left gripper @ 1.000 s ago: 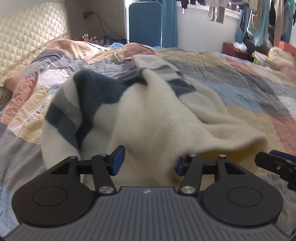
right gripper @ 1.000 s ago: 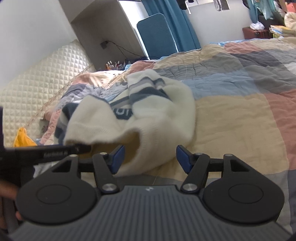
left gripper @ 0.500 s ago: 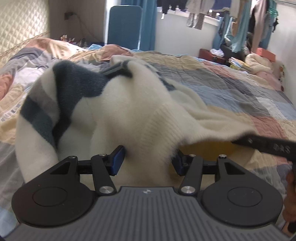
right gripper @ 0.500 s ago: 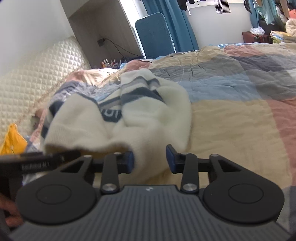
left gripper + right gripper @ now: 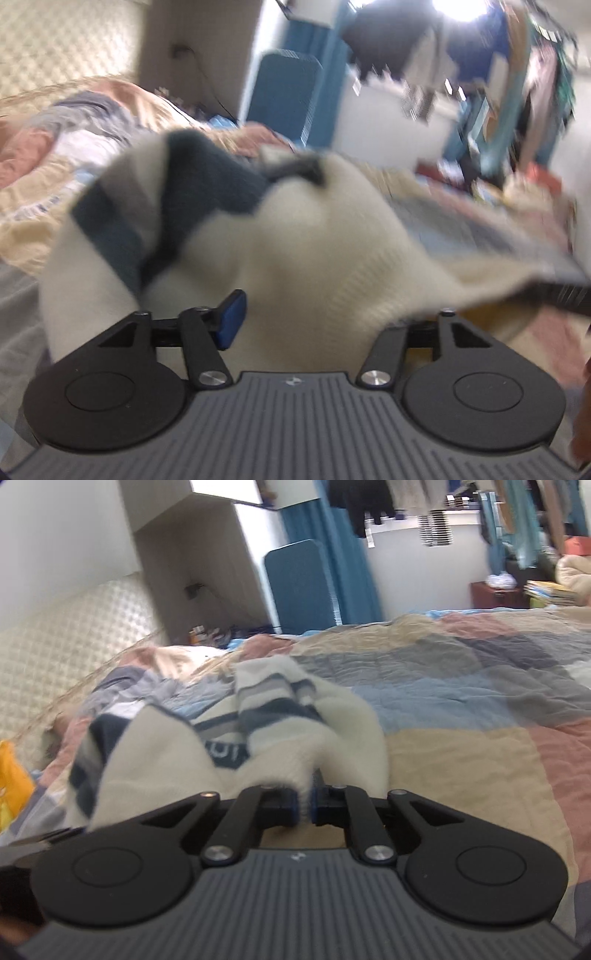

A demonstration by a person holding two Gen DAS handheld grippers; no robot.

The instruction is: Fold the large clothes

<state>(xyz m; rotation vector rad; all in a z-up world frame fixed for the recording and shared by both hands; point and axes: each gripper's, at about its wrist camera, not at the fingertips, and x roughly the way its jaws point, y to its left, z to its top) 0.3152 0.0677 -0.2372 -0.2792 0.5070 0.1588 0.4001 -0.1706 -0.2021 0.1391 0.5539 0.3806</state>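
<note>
Pinching cream striped sweater [image 5: 332,734] edge, right claw [image 5: 305,805] clamped, left claw [image 5: 314,317] closing around bunched knit

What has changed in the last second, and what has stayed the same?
The right gripper has closed: its jaws stood wide apart a second ago and now pinch an edge of the sweater. The left gripper has pushed closer into the cloth; its jaws are closing with the sweater between them, and its view has swung and blurred. The sweater remains bunched on the quilt, and the blue chair is unmoved.
</note>
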